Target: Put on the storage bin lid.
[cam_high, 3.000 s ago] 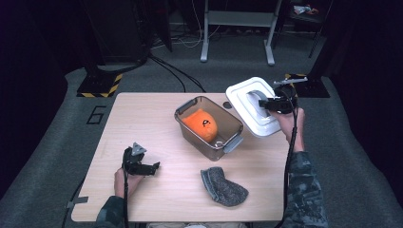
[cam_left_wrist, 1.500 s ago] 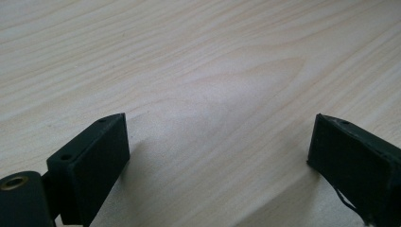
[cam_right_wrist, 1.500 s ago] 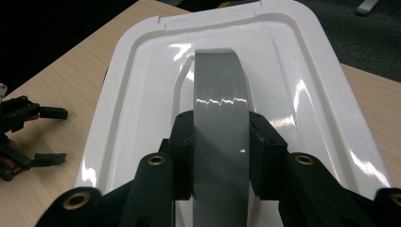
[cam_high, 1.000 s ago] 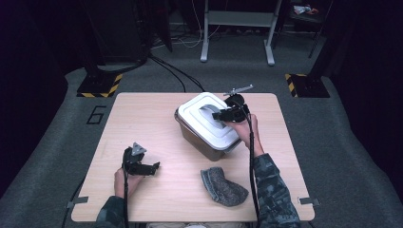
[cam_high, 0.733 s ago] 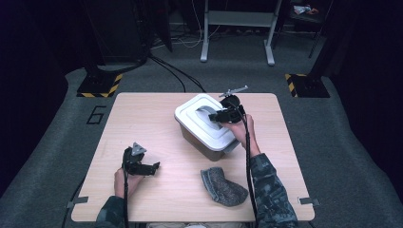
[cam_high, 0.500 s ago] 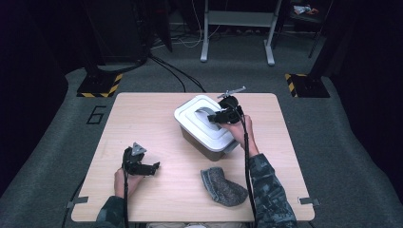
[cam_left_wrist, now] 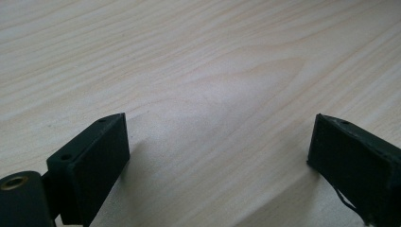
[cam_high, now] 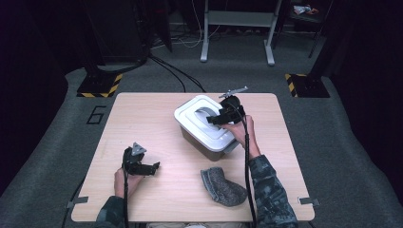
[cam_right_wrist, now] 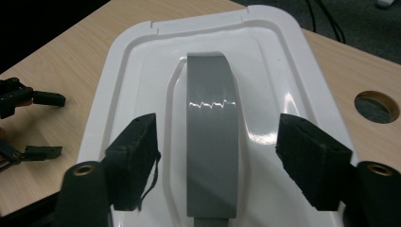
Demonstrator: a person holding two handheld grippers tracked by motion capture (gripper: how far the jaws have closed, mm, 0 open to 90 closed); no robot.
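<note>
A white lid (cam_high: 198, 110) with a grey strap handle (cam_right_wrist: 210, 123) sits on the grey container (cam_high: 204, 142) at the middle of the table. My right gripper (cam_high: 215, 118) hovers over the lid. Its jaws have just been opening and stand apart on either side of the handle, so the right gripper (cam_right_wrist: 217, 139) is open with its pads (cam_right_wrist: 135, 161) off the handle. My left gripper (cam_high: 153, 168) rests low on the table's near left, open; in its own view the left gripper (cam_left_wrist: 217, 142) has bare wood between the jaws.
A grey fuzzy cloth (cam_high: 221, 186) lies on the wooden table (cam_high: 142, 118) near the front edge, right of centre. A round hole (cam_right_wrist: 376, 106) is cut in the tabletop beside the container. The left gripper (cam_right_wrist: 47, 125) shows far off beyond the lid.
The right hand brought the white lid from the table's back right onto the container, covering the orange object inside. Its jaws then opened off the handle. The left gripper stayed put.
</note>
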